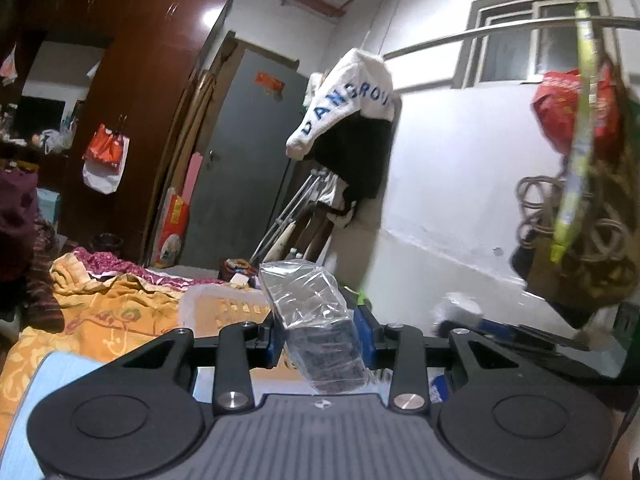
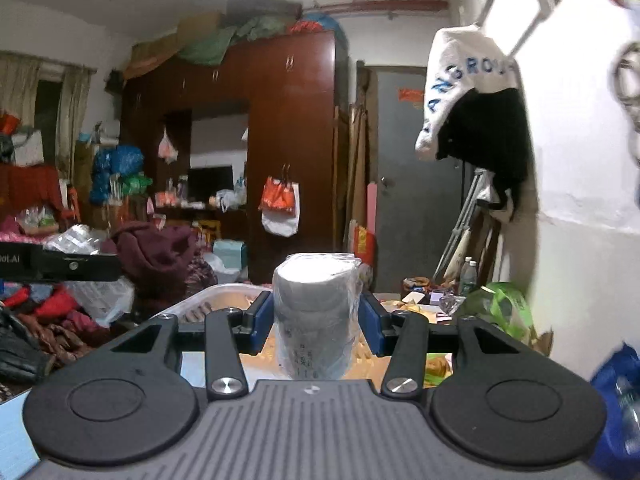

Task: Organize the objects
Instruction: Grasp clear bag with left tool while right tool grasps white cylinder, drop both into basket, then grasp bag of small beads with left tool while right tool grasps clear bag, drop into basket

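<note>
Grippers both loaded up: left gripper point(image 1: 322, 342) jaws clamped on a tilted dark block wrapped in crinkly clear plastic point(image 1: 320, 328), right gripper point(image 2: 316, 324) jaws clamped on an upright grey cylinder in clear plastic wrap point(image 2: 314, 316). Both held above a white slotted plastic basket point(image 2: 224, 300) on the bed.
</note>
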A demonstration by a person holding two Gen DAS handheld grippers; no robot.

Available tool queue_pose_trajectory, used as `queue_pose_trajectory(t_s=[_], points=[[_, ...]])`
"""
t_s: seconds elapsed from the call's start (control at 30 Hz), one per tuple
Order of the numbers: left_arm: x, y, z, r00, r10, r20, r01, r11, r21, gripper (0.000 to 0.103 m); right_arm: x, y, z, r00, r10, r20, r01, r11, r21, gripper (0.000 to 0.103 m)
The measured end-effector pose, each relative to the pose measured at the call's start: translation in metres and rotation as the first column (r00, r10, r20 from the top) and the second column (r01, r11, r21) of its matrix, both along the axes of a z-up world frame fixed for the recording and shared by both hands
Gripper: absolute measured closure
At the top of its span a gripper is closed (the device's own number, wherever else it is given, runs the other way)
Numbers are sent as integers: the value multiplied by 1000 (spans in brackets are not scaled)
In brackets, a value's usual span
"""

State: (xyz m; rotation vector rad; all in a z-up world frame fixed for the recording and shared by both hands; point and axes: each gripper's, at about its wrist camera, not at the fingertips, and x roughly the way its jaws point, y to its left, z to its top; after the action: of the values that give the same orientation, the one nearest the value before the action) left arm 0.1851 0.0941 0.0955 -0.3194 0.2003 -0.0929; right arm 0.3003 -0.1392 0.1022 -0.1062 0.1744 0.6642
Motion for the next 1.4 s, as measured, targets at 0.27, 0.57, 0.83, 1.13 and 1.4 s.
queue_pose_trajectory(t_s=[0.27, 0.57, 0.83, 1.13, 1.4], points=[[88, -1, -22, 988, 85, -125, -82, 996, 36, 49, 53, 47, -18, 999, -27, -24, 23, 988, -153, 44], [-8, -12, -31, 995, 86, -40, -77, 979, 188, 15, -32, -28, -31, 1000, -8, -8, 8, 999, 32, 0], [-130, -33, -102, 998, 62, 13, -64, 970, 233, 15, -111, -89, -127, 989, 8, -151, 4, 997, 78, 0], [-146, -54, -156, 993, 87, -75, -65, 965, 256, 15, -114, -67, -168, 978, 85, -189, -85, 996, 8, 16], [-146, -58, -169, 988, 145, -45, -125, 945, 303, 39, -128, -69, -171, 986, 85, -146, -87, 996, -6, 52]])
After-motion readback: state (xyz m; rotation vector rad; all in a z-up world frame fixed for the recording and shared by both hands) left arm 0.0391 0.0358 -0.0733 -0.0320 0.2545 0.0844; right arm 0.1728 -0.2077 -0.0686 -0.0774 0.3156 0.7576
